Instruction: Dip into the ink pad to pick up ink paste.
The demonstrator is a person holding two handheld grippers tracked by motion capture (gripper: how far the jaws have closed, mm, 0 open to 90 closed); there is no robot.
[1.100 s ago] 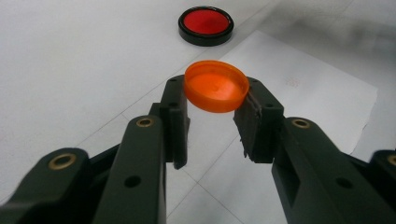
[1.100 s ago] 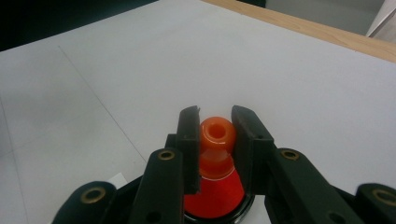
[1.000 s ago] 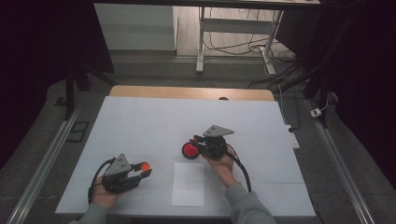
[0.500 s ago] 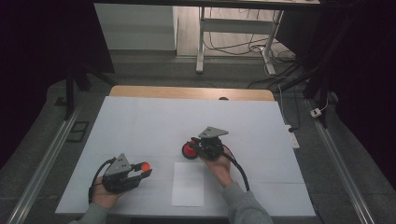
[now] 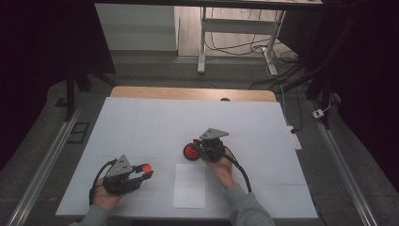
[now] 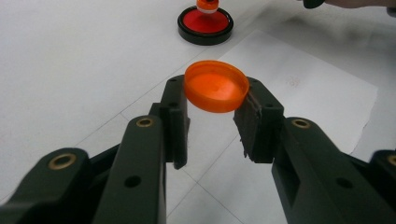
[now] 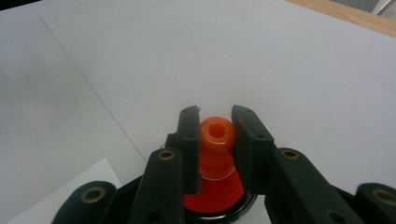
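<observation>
An orange round cap [image 6: 216, 86] sits pinched between the tips of my left gripper [image 6: 212, 95], hollow side up; from above the cap [image 5: 146, 167] shows at the front left of the table, at the left gripper [image 5: 141, 171]. Farther right stands a red disc with a black rim [image 5: 190, 151] carrying an orange knob [image 7: 216, 140]. My right gripper [image 7: 215, 133] is shut on that knob from both sides, and the right gripper [image 5: 202, 147] shows over the disc from above. The disc [image 6: 204, 24] also lies ahead in the left gripper view.
A white paper sheet [image 5: 189, 185] lies near the front edge between the two hands. The white table cover [image 5: 155, 122] reaches a wooden strip [image 5: 193, 93] at the back. A desk frame and cables stand on the floor beyond.
The right gripper and the red disc have slid a little toward the front of the table. The left gripper still holds the cap in the same place.
</observation>
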